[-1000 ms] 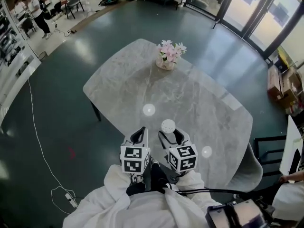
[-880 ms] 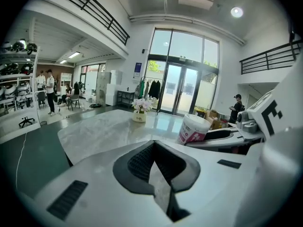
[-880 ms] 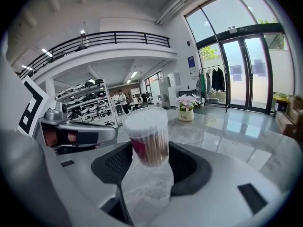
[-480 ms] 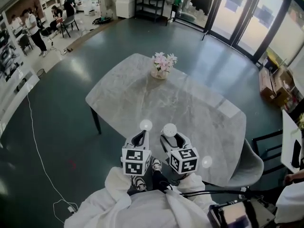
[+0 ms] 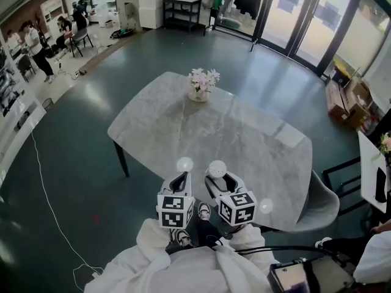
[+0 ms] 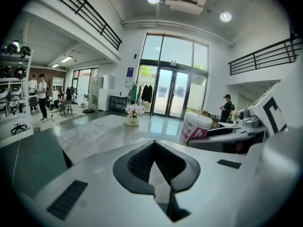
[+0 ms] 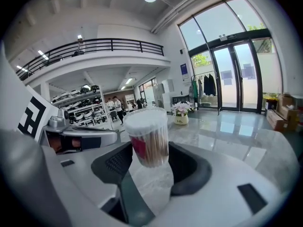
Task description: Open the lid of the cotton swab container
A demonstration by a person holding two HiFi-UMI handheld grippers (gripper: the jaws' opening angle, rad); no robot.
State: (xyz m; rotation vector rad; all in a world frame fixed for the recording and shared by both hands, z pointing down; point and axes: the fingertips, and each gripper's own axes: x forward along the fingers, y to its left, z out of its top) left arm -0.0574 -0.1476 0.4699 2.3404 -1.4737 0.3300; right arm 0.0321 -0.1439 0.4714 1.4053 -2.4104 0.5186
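The cotton swab container (image 7: 147, 136) is a clear round tub full of swabs with a white lid, standing upright. My right gripper (image 7: 147, 163) is shut on its lower part. In the head view the container (image 5: 216, 168) shows its white lid just ahead of the right gripper (image 5: 220, 180), over the near edge of the table. My left gripper (image 5: 179, 182) sits beside it on the left, apart from the tub. Its jaws (image 6: 154, 162) are shut with nothing between them. From the left gripper view the container (image 6: 194, 126) shows a pink label.
The grey marble table (image 5: 244, 127) carries a vase of pink flowers (image 5: 200, 84) at its far end. A grey chair (image 5: 324, 206) stands at the table's right. People stand far off at the left (image 5: 36, 54). Glass doors (image 5: 293, 17) lie beyond.
Both grippers have risen a little and moved together, the tub still held in the right one. The table has slid back in the head view, with more of the room showing.
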